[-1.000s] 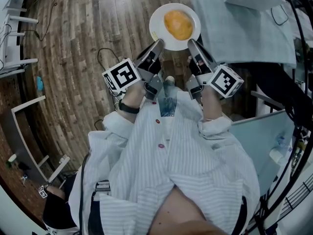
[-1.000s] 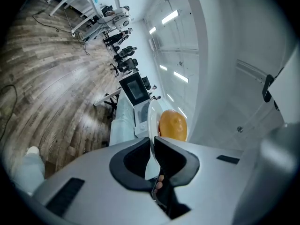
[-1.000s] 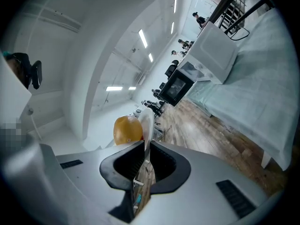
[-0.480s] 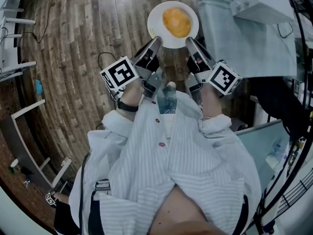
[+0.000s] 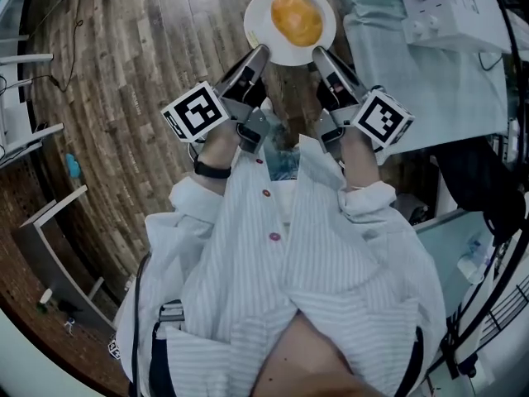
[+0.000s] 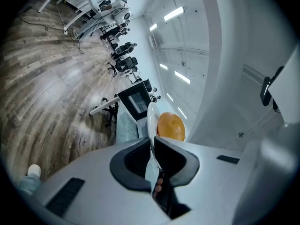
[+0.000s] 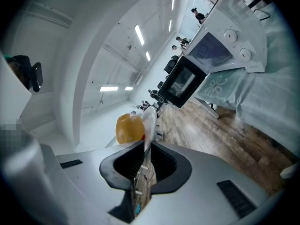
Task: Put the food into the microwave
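Observation:
A white plate [image 5: 266, 38] bearing a round orange-yellow piece of food [image 5: 297, 19] is held out over the wooden floor. My left gripper [image 5: 258, 54] is shut on the plate's near left rim. My right gripper [image 5: 316, 55] is shut on its near right rim. In the left gripper view the plate [image 6: 152, 121] stands edge-on between the jaws with the food [image 6: 170, 126] beside it. The right gripper view shows the same plate [image 7: 148, 123] and food [image 7: 130, 128]. The white microwave [image 5: 446, 7] sits on a cloth-covered table at the upper right, seen too as the microwave [image 7: 206, 50] in the right gripper view.
The pale green tablecloth [image 5: 430, 81] hangs over the table's near edge to my right. White shelf frames [image 5: 25, 131] stand at the left. A dark cable [image 5: 74, 31] trails across the wooden floor [image 5: 140, 64]. Office chairs [image 6: 123, 60] stand far back.
Both grippers have carried the plate forward and toward the table. The microwave has come into view at the upper right. Both grips are unchanged.

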